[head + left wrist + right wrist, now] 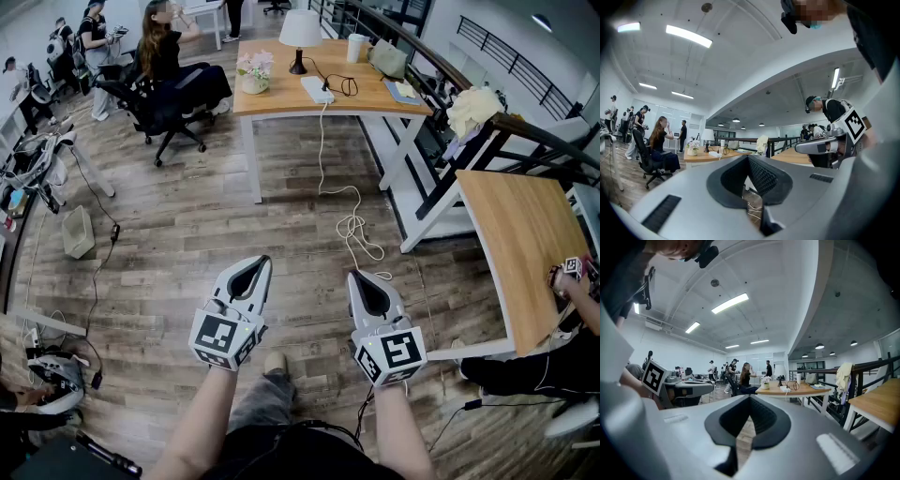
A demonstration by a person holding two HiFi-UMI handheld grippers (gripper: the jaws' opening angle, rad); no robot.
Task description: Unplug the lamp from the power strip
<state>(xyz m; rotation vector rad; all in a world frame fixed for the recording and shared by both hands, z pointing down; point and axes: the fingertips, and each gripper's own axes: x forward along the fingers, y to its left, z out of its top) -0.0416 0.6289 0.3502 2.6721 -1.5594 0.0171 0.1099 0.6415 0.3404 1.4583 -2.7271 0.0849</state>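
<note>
Looking down at a plank floor (pixel 187 234) across most of the head view. Seeing a long wooden desk (pixel 281 98) at top centre, well away from both grippers. Seeing a second wooden table (pixel 525 244) at the right edge, nearer. Noting a seated person (pixel 164 52) on a black office chair (pixel 155 112) just left of the desk, with more people farther back left.

Holding left gripper (pixel 263 260) and right gripper (pixel 353 275) low over the floor, side by side, not touching, both pointing toward the desk. Reading the left gripper view: jaws together at the tips, nothing between them, only floor and white cord behind the gap. Same in the right gripper view: jaws fully together, empty.

Locating the lamp (pixel 300 37) upright near the desk's far edge, white shade, dark base. Tracing a white cord (pixel 323 150) off the desk's front edge down to a loose coil on the floor, ahead of the right gripper. Finding the white power strip (pixel 317 90) flat on the desktop just front-right of the lamp base, with a black cable (pixel 342 86) looped beside it. Guessing the plug is seated in the strip; too small to confirm. Also on the desk: flower pot (pixel 255 75) left of the lamp, white cup (pixel 356 47) right of it.
</note>
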